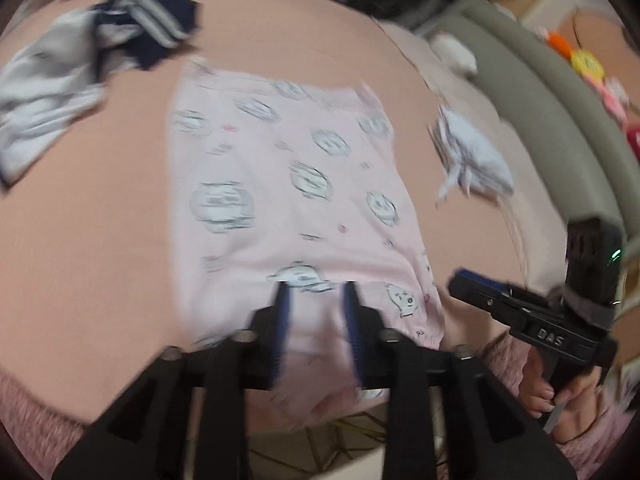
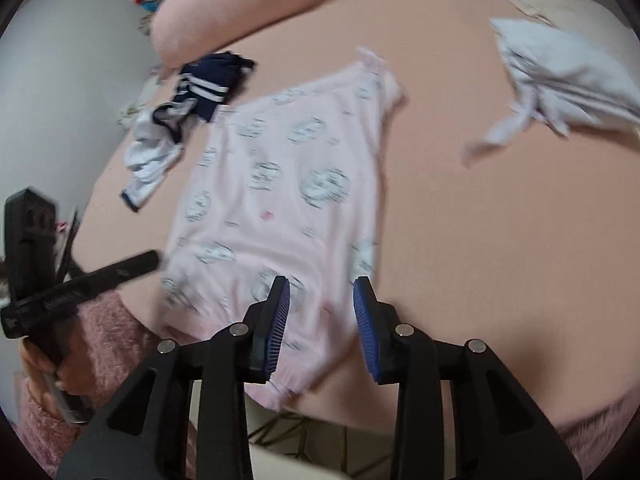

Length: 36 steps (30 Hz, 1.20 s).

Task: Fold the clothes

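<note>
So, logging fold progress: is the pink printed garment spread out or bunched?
Spread out: the pink garment lies flat on the bed, edges roughly straight, near hem overhanging.

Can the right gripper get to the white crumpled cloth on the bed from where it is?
Probably yes. The right gripper has open jaws with nothing in them, and only bare peach sheet lies between it and the white cloth. The pink garment sits off to the side, not in the way.
</note>
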Tool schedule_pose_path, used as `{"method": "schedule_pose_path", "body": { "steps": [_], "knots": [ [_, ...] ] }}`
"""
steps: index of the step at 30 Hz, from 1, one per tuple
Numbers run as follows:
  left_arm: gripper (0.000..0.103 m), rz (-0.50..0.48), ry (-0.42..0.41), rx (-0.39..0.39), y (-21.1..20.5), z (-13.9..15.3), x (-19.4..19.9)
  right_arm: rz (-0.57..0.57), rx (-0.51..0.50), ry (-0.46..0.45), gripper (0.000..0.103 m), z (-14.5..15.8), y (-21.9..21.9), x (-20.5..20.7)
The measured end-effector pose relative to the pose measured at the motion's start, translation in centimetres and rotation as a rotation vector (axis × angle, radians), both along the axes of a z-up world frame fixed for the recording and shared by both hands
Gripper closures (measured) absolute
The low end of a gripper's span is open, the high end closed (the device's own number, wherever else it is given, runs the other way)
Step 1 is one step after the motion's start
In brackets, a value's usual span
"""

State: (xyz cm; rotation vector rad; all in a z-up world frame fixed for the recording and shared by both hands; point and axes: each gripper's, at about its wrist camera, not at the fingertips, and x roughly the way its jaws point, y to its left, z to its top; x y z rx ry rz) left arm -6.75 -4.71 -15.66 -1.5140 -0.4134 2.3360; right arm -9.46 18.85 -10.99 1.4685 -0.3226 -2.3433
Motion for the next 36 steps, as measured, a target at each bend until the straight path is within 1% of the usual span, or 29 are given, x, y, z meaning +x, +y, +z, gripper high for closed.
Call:
{"method": "schedule_pose_path", "body": {
  "steps": [1,3,4,5,6,7,8,10,12,14,15,17,19,21,23,24,27,30,33,35,36],
  "knots": [
    [0.066,-0.016,-0.033,-0.039,0.6,-1.0,-0.5,0.019,-0.001,-0.002,0.069,-0.4,-0.6,-0.2],
    [0.066,-0.037,-0.089,-0.132,1.5,-2.9,-0.9,0.052,0.033,-0.067,0.069,-2.5,-1.7,-0.3],
    [0.067,-0.044,-0.080,-0.146,1.3,-3.2,-0.5,0.069,0.050,-0.100,0.069,-3.5,-2.3,-0.4],
    [0.067,-0.049,-0.073,-0.159,1.1,-3.3,-0.1,0.084,0.088,-0.112,0.069,-4.4,-2.6,0.1],
    [0.067,-0.045,-0.080,-0.166,0.8,-3.2,0.2,0.101,0.113,-0.068,0.069,-4.5,-2.6,0.9],
    [0.067,-0.040,-0.091,-0.183,0.4,-3.1,0.4,0.120,0.135,-0.052,0.069,-4.4,-2.6,1.4],
    [0.067,-0.035,-0.093,-0.195,0.0,-3.0,0.7,0.138,0.157,-0.060,0.069,-4.4,-2.6,1.8],
    [0.067,-0.022,-0.095,-0.170,-0.8,-2.8,0.9,0.158,0.152,-0.073,0.069,-4.3,-2.3,2.3],
    [0.067,-0.011,-0.095,-0.147,-1.6,-2.5,1.2,0.158,0.103,-0.090,0.066,-4.3,-1.7,2.5],
    [0.066,-0.039,-0.054,-0.117,-1.0,-1.6,1.7,0.142,0.051,-0.103,0.066,-4.2,-1.3,2.5],
    [0.066,-0.063,-0.036,-0.097,-0.5,-1.2,1.9,0.123,0.024,-0.096,0.066,-4.1,-1.0,2.6],
    [0.066,-0.096,-0.017,-0.090,0.6,-1.0,2.0,0.106,-0.004,-0.049,0.066,-3.5,-0.5,2.8],
    [0.066,-0.123,-0.003,-0.101,1.4,-0.4,2.3,0.117,0.006,-0.025,0.066,-2.8,-0.5,3.0],
    [0.066,-0.152,0.019,-0.107,2.2,0.1,2.8,0.124,0.031,-0.033,0.066,-2.4,-0.9,3.5],
    [0.066,-0.194,0.031,-0.119,3.3,0.2,3.5,0.143,0.026,-0.064,0.064,-2.5,-0.5,4.4],
    [0.066,-0.210,0.031,-0.129,3.7,0.4,4.0,0.163,0.023,-0.087,0.063,-3.1,-0.6,4.8],
    [0.066,-0.250,0.022,-0.173,5.2,-0.4,4.6,0.215,0.029,-0.150,0.063,-4.7,-1.6,5.7],
    [0.066,-0.276,0.026,-0.209,6.3,-0.6,4.8,0.235,0.049,-0.116,0.061,-4.4,-2.4,5.8],
    [0.066,-0.281,0.028,-0.217,6.5,-0.5,5.1,0.237,0.060,-0.090,0.061,-4.7,-3.2,5.5],
    [0.066,-0.265,0.025,-0.219,5.9,-0.4,5.2,0.236,0.095,-0.059,0.063,-4.9,-3.7,5.4],
    [0.066,-0.263,0.025,-0.218,5.8,-0.4,5.4,0.223,0.095,-0.055,0.064,-5.0,-3.6,5.3]
  ]
}}
